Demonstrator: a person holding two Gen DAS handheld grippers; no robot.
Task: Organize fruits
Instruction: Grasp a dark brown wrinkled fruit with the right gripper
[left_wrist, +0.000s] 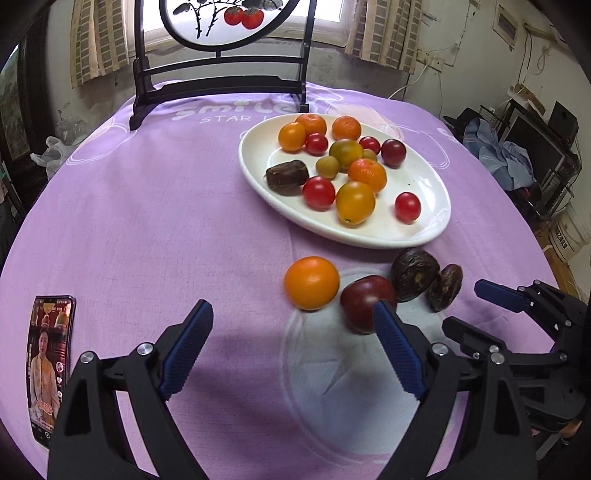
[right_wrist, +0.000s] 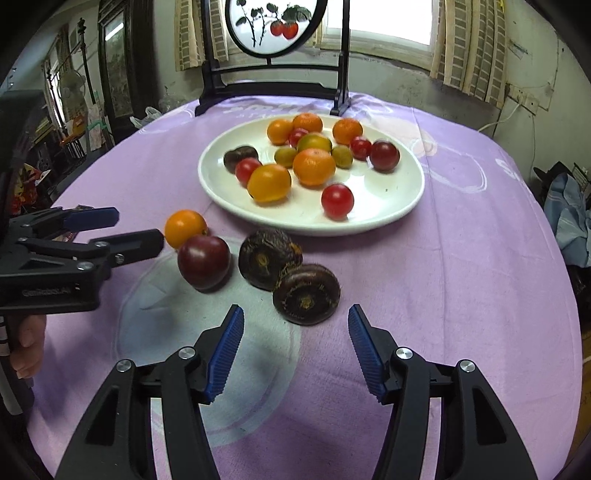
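Two hand-held grippers over a round table covered with a lilac printed cloth (left_wrist: 147, 221). The white oval ceramic plate (right_wrist: 399, 206) already holds most of the fruit: small orange mandarins, red cherry tomatoes, yellow-green ones, a dark plum-coloured one and one brown water chestnut, which suggests it is the collecting dish. Four pieces lie on the cloth just in front of its near rim: a round orange tomato (right_wrist: 185, 228), a dark purple-red tomato (right_wrist: 204, 261) touching it, and two dark brown, flattened water chestnuts (right_wrist: 288, 277) leaning against each other. The left gripper (left_wrist: 291, 347) has its blue ribbed jaws spread wide and empty, the right-hand jaw close in front of the purple-red tomato, likely the next piece to be lifted. The right gripper (right_wrist: 295, 347) is likewise spread wide and empty, its opening lined up with the nearer water chestnut, a stance that fits a coming grasp. Legible writing: "smile" and "STAR" in white on the cloth beyond the plate; the body of the left gripper carries pale lettering too blurred to read surely. A smartphone with a lit screen showing a woman (left_wrist: 50, 365) lies at the left edge; a black-framed round screen painted with red fruit (left_wrist: 221, 22) stands at the far side
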